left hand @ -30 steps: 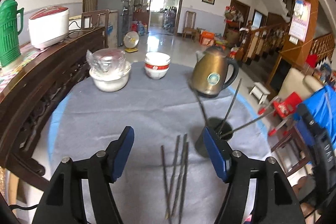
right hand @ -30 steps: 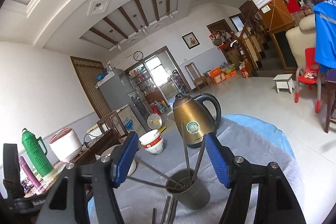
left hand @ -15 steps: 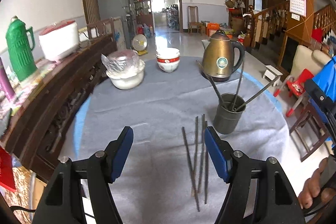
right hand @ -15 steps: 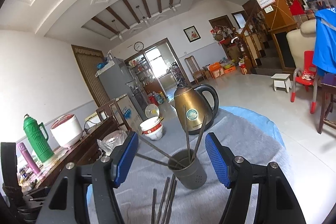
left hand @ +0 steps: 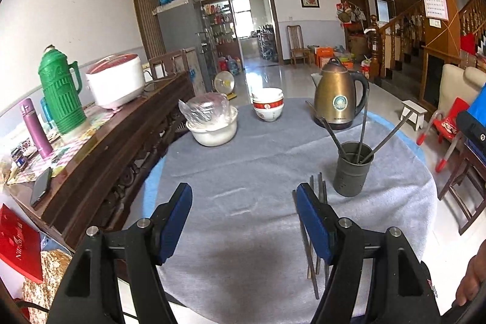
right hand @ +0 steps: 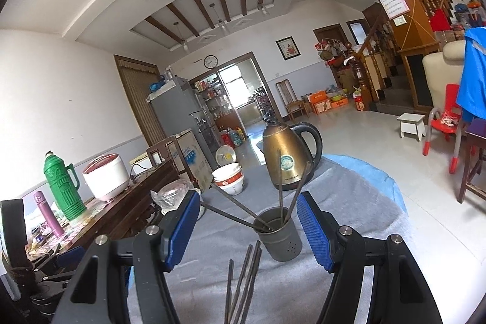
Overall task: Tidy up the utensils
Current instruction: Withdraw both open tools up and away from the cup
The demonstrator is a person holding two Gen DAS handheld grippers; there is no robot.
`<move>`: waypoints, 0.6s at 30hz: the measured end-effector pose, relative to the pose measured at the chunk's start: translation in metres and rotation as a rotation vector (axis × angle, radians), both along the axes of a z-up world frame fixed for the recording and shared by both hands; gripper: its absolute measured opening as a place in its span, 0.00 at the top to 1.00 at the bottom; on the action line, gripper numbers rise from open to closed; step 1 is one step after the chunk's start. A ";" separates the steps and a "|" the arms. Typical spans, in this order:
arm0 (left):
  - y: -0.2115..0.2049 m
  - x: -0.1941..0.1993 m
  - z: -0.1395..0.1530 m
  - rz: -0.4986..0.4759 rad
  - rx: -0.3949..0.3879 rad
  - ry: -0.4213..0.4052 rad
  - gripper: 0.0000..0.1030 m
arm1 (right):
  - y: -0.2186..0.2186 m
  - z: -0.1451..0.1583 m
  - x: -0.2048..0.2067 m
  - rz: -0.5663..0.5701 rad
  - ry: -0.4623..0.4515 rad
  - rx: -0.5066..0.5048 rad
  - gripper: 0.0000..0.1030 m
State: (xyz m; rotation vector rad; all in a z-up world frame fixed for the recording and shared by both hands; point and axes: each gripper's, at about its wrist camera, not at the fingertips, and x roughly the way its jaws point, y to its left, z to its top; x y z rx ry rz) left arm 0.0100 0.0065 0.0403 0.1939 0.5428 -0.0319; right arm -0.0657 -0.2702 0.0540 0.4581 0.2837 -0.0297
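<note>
A dark grey utensil cup (left hand: 352, 169) stands on the grey cloth of the round table (left hand: 258, 172), with several dark chopsticks leaning in it. It also shows in the right wrist view (right hand: 281, 236). Several loose chopsticks (right hand: 243, 284) lie flat on the cloth in front of the cup; in the left wrist view these chopsticks (left hand: 316, 248) are partly hidden by my right finger. My left gripper (left hand: 244, 220) is open and empty above the near cloth. My right gripper (right hand: 247, 230) is open and empty, above the loose chopsticks and facing the cup.
A gold kettle (left hand: 337, 96), stacked red-and-white bowls (left hand: 268, 105) and a white bowl with plastic wrap (left hand: 212, 123) stand at the table's far side. A dark wooden sideboard (left hand: 100, 141) with a green thermos (left hand: 60, 93) and rice cooker (left hand: 117, 84) runs along the left.
The left gripper has pulled back, up and to the left, so the loose chopsticks now sit under its right finger. The right gripper has tilted down slightly. Both stay open.
</note>
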 end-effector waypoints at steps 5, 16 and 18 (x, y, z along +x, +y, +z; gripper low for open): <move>0.006 -0.012 0.007 0.017 0.012 -0.042 0.30 | 0.012 0.009 -0.003 0.025 -0.018 -0.018 0.32; 0.014 -0.016 0.008 0.030 0.011 -0.067 0.30 | 0.030 0.003 0.000 0.078 -0.001 -0.031 0.32; 0.014 -0.016 0.007 0.031 0.011 -0.067 0.30 | 0.033 0.002 0.000 0.083 0.001 -0.034 0.32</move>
